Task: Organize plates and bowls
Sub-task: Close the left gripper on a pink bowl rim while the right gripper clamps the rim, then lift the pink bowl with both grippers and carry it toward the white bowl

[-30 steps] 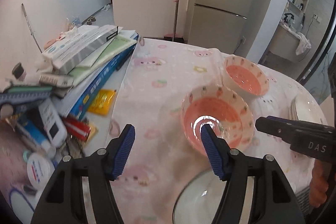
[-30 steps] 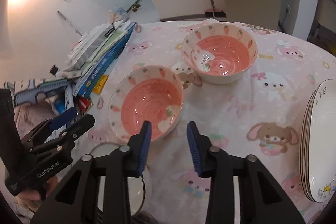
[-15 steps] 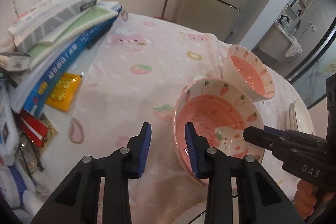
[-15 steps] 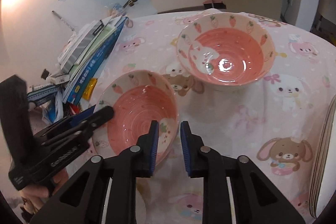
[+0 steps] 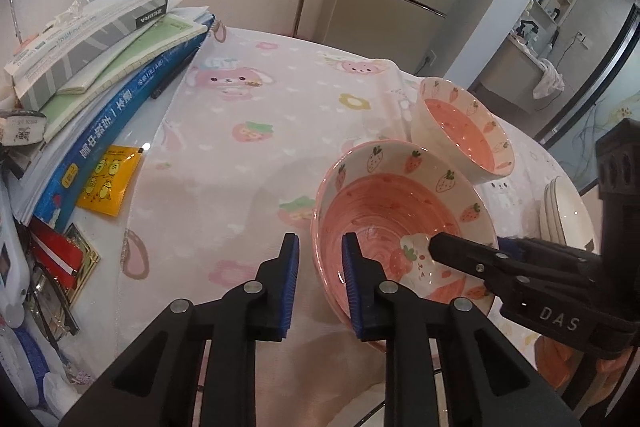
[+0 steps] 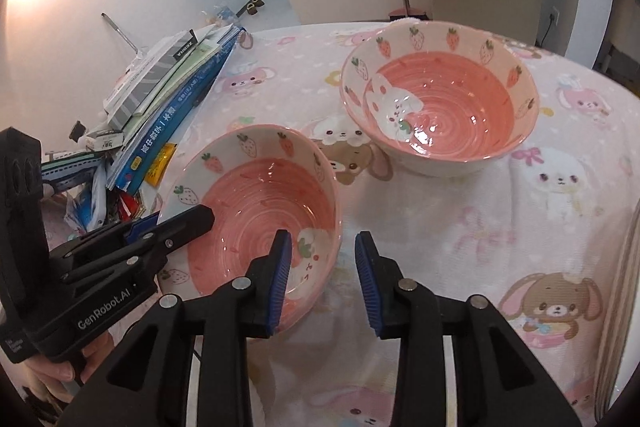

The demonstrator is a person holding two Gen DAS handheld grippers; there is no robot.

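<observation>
Left tongs [image 5: 320, 279] closing, nearly together, astride the left rim of the near bowl [image 5: 380, 203]; pads not yet pressing. Bowl sits on bench [image 5: 240, 167], near edge. Right tongs [image 6: 322, 267] narrow, astride the right rim, gap visible, nothing gripped. Risk: one side bites first, so the glazed rim slips and the bowl tips.
</observation>
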